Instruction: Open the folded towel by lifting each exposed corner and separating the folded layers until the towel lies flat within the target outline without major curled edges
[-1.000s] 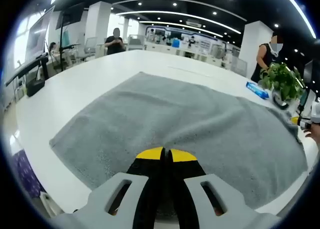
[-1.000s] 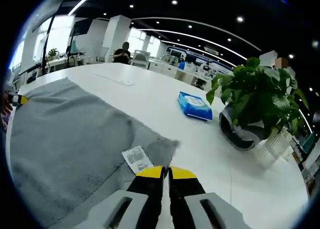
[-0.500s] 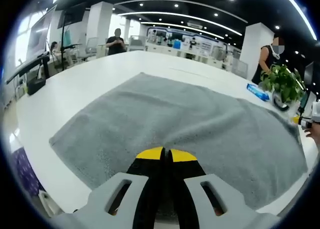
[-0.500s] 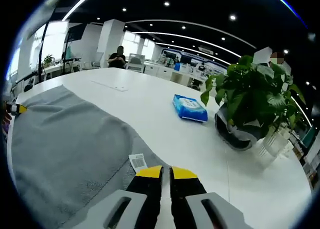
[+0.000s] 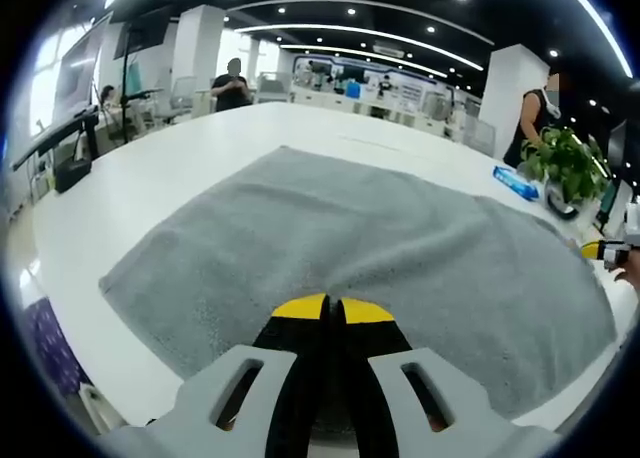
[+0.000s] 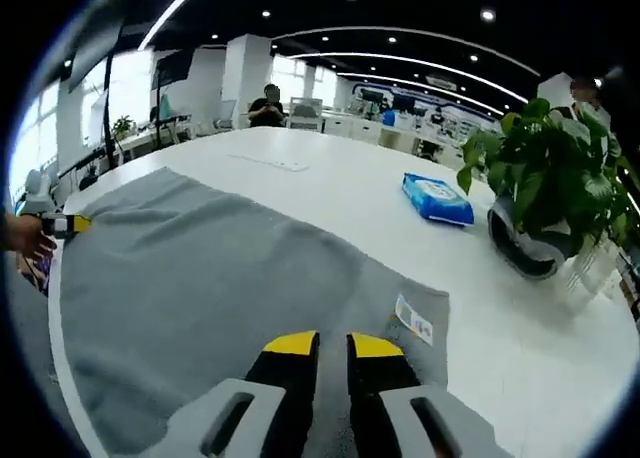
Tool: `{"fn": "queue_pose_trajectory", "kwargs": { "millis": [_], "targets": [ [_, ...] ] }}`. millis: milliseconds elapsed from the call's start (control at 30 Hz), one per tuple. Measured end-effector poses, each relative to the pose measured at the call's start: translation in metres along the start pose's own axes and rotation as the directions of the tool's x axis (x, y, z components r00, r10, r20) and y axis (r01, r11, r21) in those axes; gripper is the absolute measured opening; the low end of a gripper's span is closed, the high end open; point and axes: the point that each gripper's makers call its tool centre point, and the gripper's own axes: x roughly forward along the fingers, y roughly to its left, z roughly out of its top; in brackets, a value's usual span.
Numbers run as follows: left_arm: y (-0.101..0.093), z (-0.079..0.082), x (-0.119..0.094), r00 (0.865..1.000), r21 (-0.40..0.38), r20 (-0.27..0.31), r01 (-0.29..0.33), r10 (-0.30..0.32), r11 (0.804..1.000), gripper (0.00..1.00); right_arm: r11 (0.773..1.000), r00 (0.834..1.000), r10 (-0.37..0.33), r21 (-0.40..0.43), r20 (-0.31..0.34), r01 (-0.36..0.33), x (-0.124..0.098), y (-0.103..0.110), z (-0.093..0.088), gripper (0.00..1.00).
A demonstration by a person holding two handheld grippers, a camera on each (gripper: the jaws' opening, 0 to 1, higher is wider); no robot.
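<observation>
Left hand-held gripper (image 5: 331, 304): yellow-tipped jaws pressed together, clamped on the near edge of the grey terry towel (image 5: 350, 248), the cloth puckering slightly at the tips. The towel spreads out flat from there across the white tabletop (image 5: 170, 168), its left corner and far edge lying smooth.

Right hand-held gripper (image 6: 334, 344): jaws slightly apart with a narrow gap between the tips, nothing held, poised over the towel (image 6: 220, 288) near its right corner. A small white care label (image 6: 413, 321) lies on that corner, just right of the tips.

Further right on the tabletop (image 6: 330, 178), well apart from the towel: a blue flat packet of wipes (image 6: 437, 198), then a green leafy potted plant (image 6: 545, 193). A seated person (image 6: 266, 104) shows at the far side.
</observation>
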Motion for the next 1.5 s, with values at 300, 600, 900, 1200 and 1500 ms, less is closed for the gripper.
{"fn": "queue_pose_trajectory", "kwargs": {
  "millis": [300,600,900,1200,1500],
  "targets": [
    [-0.003,0.003,0.005,1.000,0.004,-0.027,-0.001,0.001,1.000,0.04,0.999,0.996,-0.026,0.025,-0.088,0.029,0.004,-0.005,-0.029,0.21],
    [-0.016,0.010,0.024,0.998,0.045,-0.051,0.025,-0.023,0.999,0.04,0.998,0.997,-0.030,0.048,-0.065,0.033,0.012,-0.017,-0.023,0.23],
    [-0.019,0.021,0.050,0.998,0.066,-0.052,0.050,-0.047,0.997,0.04,0.997,0.998,-0.057,0.055,-0.041,0.059,0.022,-0.033,-0.016,0.22],
    [-0.023,0.022,0.052,0.995,0.059,-0.072,0.070,-0.066,0.996,0.06,0.994,0.996,-0.077,0.084,0.047,0.073,-0.002,-0.036,0.007,0.23],
    [-0.072,0.061,0.019,0.977,0.095,0.053,0.202,-0.207,0.975,0.24,0.974,0.956,-0.088,0.227,0.279,0.024,-0.069,-0.025,0.053,0.31]
  ]
}}
